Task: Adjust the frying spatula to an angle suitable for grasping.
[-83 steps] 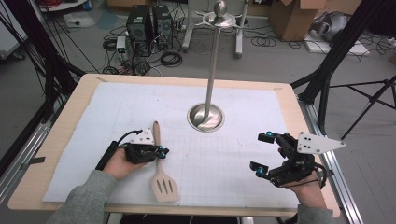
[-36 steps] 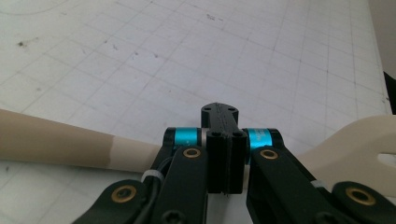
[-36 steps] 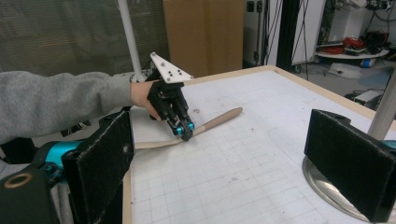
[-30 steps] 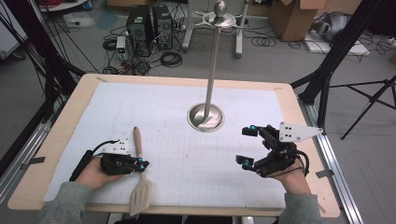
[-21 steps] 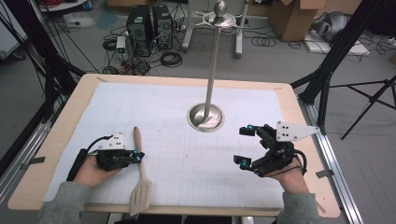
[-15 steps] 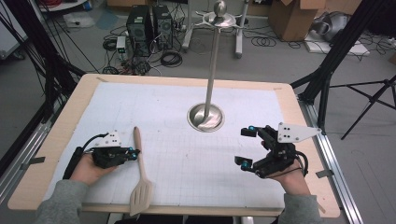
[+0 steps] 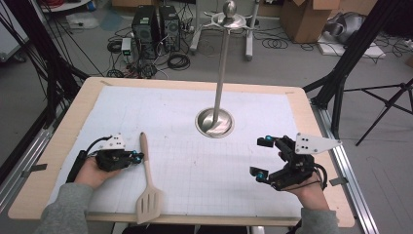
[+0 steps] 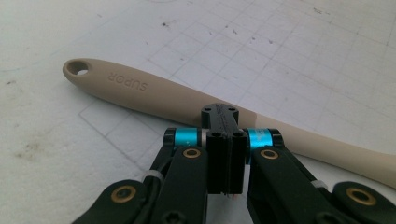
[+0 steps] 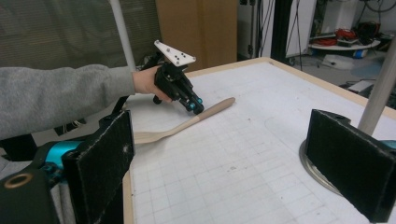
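Shifted nearer the surface's front edge and turned since a few seconds back, the spatula (image 7: 147, 187) now lies flat on the mat (image 7: 195, 146), blade toward the person, handle pointing away. Its handle runs crosswise just past the tips of the left gripper (image 8: 225, 122), and those jaws are pressed together with nothing between them. From the right gripper view they seem to touch the handle's near side, though contact is hard to confirm.

To take it well, I'd say the jaws need to part first, then straddle the handle squarely across its width, near the middle rather than out by the hang-hole end, so the blade doesn't swing on the lift.

Left hand (image 7: 90, 170) lies low on the mat, forearm in from the front edge, gripper aimed sideways at the handle. Over on the other side, the right gripper (image 7: 263, 158) waits well apart, jaws spread wide and empty, pointing back toward the spatula. Ahead of its right jaw stands the stand (image 7: 215, 122).
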### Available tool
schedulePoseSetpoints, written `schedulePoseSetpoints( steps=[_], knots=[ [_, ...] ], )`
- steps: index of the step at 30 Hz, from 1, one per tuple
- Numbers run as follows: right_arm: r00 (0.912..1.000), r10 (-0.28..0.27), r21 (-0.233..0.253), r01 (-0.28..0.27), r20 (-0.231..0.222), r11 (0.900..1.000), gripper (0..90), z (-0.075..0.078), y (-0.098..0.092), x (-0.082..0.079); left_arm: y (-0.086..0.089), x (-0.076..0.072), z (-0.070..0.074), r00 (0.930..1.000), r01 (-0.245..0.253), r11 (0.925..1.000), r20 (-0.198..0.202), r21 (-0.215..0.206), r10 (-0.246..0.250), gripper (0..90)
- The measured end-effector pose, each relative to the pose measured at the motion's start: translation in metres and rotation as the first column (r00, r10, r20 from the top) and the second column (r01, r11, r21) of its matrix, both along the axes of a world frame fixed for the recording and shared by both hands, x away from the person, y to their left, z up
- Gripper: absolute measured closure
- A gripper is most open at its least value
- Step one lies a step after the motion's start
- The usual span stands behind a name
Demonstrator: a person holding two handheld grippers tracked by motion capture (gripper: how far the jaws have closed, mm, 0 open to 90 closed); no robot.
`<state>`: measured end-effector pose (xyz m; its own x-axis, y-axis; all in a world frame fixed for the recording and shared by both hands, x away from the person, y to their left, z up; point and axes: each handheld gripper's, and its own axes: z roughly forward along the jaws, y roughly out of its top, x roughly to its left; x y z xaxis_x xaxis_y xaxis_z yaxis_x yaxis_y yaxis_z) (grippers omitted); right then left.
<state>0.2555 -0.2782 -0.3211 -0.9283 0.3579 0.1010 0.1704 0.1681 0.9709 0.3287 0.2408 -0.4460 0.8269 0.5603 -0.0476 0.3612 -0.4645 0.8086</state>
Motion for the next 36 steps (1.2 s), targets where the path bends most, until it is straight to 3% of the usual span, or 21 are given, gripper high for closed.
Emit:
schedulePoseSetpoints(
  steps=[9,23,36],
  knots=[
    [0.9997,-0.023,0.003,0.023,0.0,1.0,7.5,0.001,-0.006,-0.007,-0.011,0.006,0.004,1.0,0.006,1.0,0.004,0.002,-0.006,89.6],
    [0.999,-0.043,-0.005,0.042,-0.01,0.999,7.4,-0.002,-0.012,-0.015,-0.043,0.013,0.005,0.9994,0.008,0.9998,0.032,0.02,-0.009,89.7],
    [0.9981,-0.061,-0.011,0.06,-0.015,0.998,7.5,-0.003,-0.018,-0.019,-0.063,0.016,0.004,0.9971,0.065,0.9972,0.037,0.038,-0.067,89.7]
  ],
)
